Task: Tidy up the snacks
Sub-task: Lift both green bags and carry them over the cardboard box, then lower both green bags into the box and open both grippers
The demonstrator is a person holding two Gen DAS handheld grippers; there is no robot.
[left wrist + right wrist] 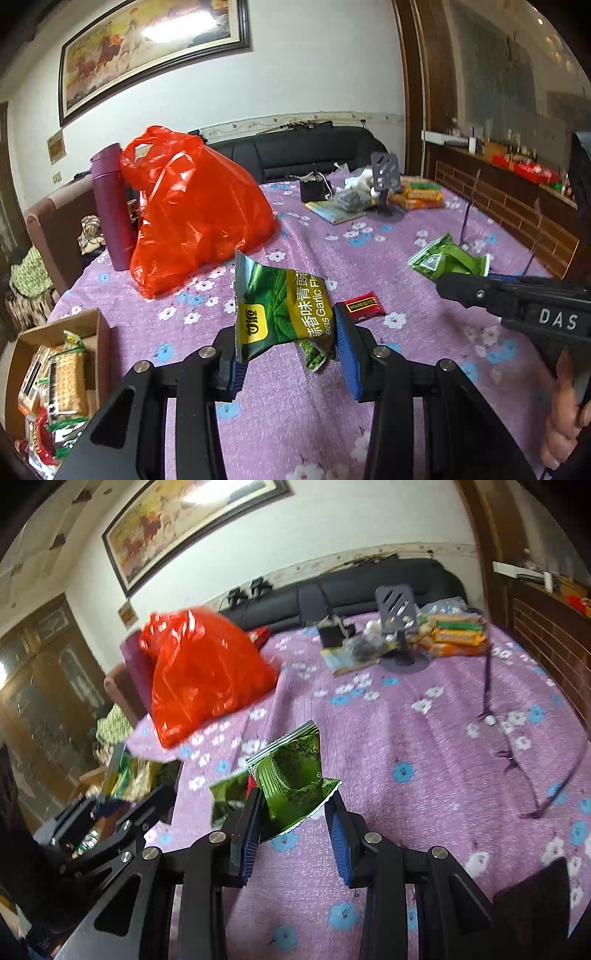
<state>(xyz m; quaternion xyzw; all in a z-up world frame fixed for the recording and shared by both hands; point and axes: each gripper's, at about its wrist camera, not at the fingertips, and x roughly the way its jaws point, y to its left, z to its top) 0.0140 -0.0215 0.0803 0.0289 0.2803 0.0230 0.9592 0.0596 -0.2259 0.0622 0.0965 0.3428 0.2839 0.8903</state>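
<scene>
Left wrist view: purple floral tablecloth (280, 413) covers the table; its left edge falls away just past the cardboard box (99, 332), which sits at the near-left corner and holds cracker and snack packs. Open cloth lies ahead and to the right of the tongs. Obstructions: red plastic bag (195, 214) at the left-centre, with a purple flask (110, 206) upright just beside it; far clutter of a phone stand (386, 177), a booklet and orange packets (421, 194) near the black sofa (295, 151).

Left gripper (286, 354): jaws partly closed on the garlic pea packet (284, 310), gripped at its lower end, the packet standing tilted above the cloth. A small green packet (314, 356) lies on the cloth under it, and a red candy wrapper (364, 306) sits just beyond the right jaw.

Right wrist view: right gripper (295, 830) pinches a crumpled green snack packet (291, 786) between narrow-set jaws, lifted off the cloth. A further green packet (229, 799) shows beside the left finger. A thin purple cord (491, 686) trails across the open right side of the cloth.

In the left view the right gripper enters level from the right edge, with its packet at the tip, and a hand (565, 410) wraps its handle. The two grippers are well apart.
</scene>
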